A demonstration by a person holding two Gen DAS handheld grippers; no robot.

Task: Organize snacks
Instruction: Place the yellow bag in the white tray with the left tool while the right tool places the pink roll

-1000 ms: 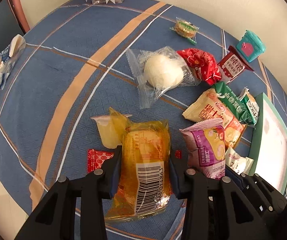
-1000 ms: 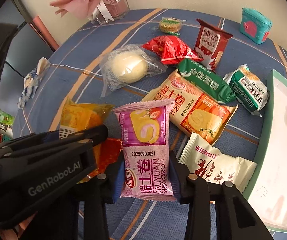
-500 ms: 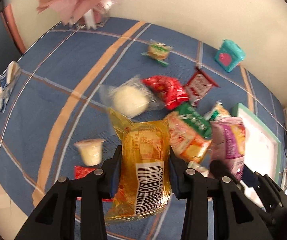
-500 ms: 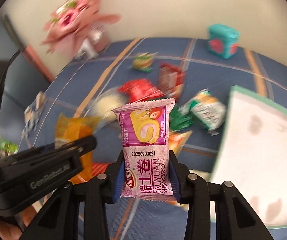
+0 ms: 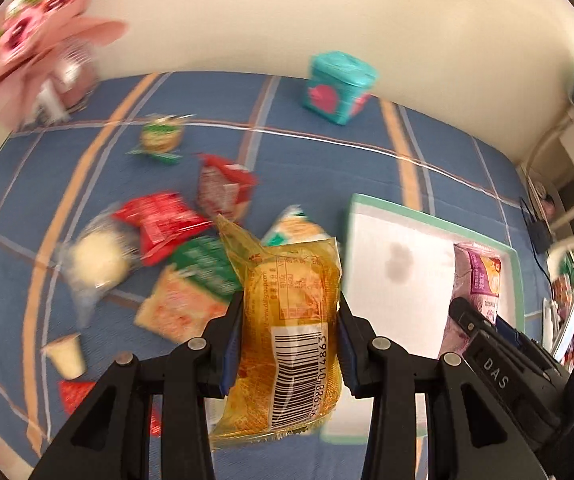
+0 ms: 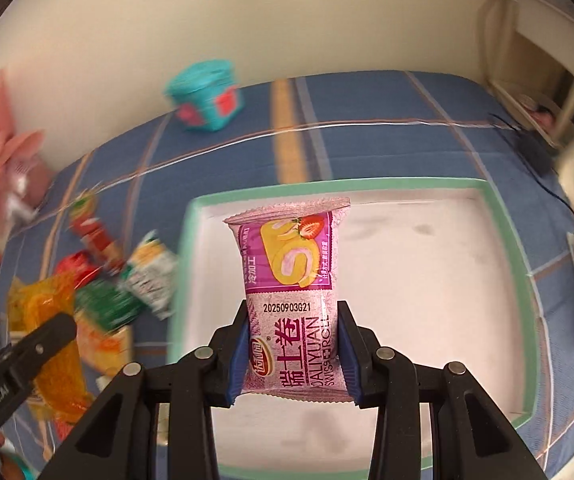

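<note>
Left wrist view: the left hand-held gripper (image 5: 289, 350) pinches one yellow barcoded packet (image 5: 287, 320) beside the green-rimmed tray (image 5: 517, 280).

Right wrist view: the right hand-held gripper (image 6: 291, 354) pinches one pink "SWISS ROLL" packet (image 6: 291, 280), stamped 20250903G21, above that tray (image 6: 439, 280).

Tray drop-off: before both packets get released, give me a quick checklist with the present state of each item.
1. Right gripper shut on the purple Swiss roll packet: ok.
2. Left gripper shut on the yellow packet: ok.
3. Purple Swiss roll packet over the green-rimmed tray: ok.
4. Yellow packet over the tray: not ok; it seems to hang at the tray's near-left edge, by the loose snack pile.
5. Tray floor free of other snacks: ok in the part that shows.
6. Height of either packet above the tray: cannot tell.
</note>
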